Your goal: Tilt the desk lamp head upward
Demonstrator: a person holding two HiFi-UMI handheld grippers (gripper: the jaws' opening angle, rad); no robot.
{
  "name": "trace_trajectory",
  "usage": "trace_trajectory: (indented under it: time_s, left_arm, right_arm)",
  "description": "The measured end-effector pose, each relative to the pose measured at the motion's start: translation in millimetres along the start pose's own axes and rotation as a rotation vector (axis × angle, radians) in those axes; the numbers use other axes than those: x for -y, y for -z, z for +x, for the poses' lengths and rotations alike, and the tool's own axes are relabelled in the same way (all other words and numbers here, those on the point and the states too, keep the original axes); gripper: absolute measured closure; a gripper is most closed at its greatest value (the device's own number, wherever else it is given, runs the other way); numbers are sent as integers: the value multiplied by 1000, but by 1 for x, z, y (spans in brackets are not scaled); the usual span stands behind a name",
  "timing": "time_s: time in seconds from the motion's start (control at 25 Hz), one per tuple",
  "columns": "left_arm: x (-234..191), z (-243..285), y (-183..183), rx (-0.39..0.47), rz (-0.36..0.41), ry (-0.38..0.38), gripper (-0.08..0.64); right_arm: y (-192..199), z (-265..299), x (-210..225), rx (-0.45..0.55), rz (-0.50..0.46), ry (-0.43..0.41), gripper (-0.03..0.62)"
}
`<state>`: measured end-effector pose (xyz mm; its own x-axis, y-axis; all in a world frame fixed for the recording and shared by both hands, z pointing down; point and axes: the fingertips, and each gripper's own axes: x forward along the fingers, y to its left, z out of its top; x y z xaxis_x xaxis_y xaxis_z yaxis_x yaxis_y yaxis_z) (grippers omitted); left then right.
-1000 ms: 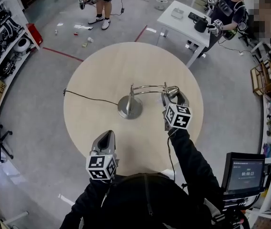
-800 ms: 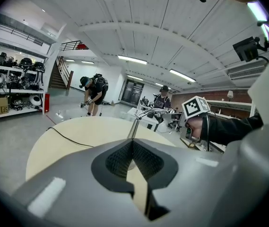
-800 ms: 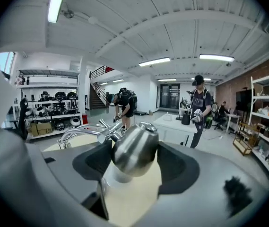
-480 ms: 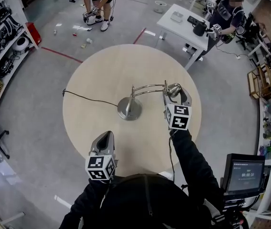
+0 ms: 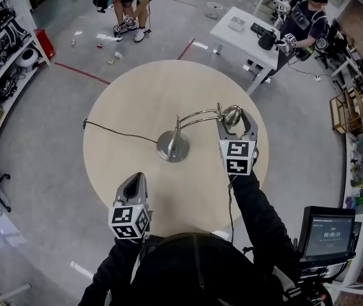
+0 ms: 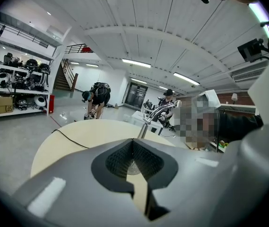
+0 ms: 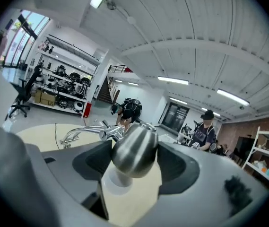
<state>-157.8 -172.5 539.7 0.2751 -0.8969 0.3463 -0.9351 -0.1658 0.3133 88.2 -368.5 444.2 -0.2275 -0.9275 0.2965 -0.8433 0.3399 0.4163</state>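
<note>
Right gripper view: the lamp head (image 7: 135, 148) is grasped by the right gripper (image 7: 135, 171), with the jaws set against its two rounded sides and its pale open end turned down. In the head view the lamp head is found at the far end of the curved arm (image 5: 200, 115), out to the right of the base (image 5: 172, 146), which stands near the middle of the round surface (image 5: 143, 94). A cord (image 5: 117, 131) is trailed off toward the left edge. The left gripper (image 6: 133, 167) is clenched on nothing and is poised over the near edge of the surface, well apart from the lamp.

The grasp is judged to be made and the tilt itself to be the step in hand; how far the lamp head is already raised cannot be told. For the next move a turn of the right gripper is called for, so that the open end is swung upward about the joint at the end of the arm. The hold must be firm (the metal looks smooth and rounded, so slipping is likely). The effort is best spent in turning, not lifting, since the base is not steadied.
</note>
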Motion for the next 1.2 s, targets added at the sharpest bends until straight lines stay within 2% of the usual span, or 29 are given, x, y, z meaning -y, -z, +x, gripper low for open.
trace_trajectory:
  time_s: [0.16, 0.88, 1.2]
  left_arm:
    - [-6, 1, -3, 10, 1, -11, 552]
    - [-9, 3, -5, 6, -4, -16, 552]
    - [-15, 8, 0, 4, -5, -24, 552]
  right_arm:
    - [-15, -1, -2, 16, -108, 1, 278]
    - [-69, -6, -27, 102, -412, -41, 278]
    - [-81, -3, -43, 128, -535, -60, 278]
